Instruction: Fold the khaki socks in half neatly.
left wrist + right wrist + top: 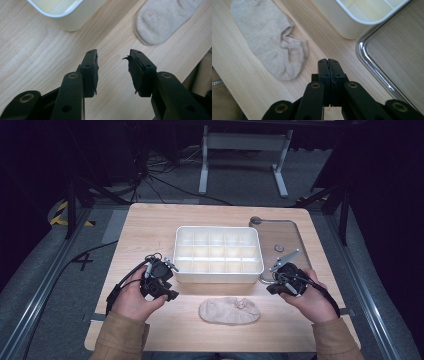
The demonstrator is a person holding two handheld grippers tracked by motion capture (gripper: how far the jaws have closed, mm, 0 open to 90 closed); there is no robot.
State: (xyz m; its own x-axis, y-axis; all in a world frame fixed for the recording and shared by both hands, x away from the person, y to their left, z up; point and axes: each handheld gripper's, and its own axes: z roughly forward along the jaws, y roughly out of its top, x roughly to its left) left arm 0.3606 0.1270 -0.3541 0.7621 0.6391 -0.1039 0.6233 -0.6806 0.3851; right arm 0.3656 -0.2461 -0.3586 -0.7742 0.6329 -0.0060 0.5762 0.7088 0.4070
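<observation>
We see a beige sock (229,310) lying flat on the wooden table (150,227), lengthwise across it, just in front of the white tray (218,276) and apart from it. Its right end is rumpled with folds; its left end is smooth and rounded.

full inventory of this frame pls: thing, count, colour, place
Beige fabric sock: 1, beige, flat on table near front edge, between the hands.
White plastic compartment tray: 1, white, table centre, compartments look empty.
Clear chrome-rimmed plate: 1, transparent, right of tray.
Light wooden table: 1, pale wood.
White metal frame: 1, floor beyond table.
Black cables: several, floor behind table.
Left gripper: 1, black, jaws open above table.
Right gripper: 1, black, jaws shut, empty.
Hands: 2, tan sleeves, bottom edge.
</observation>
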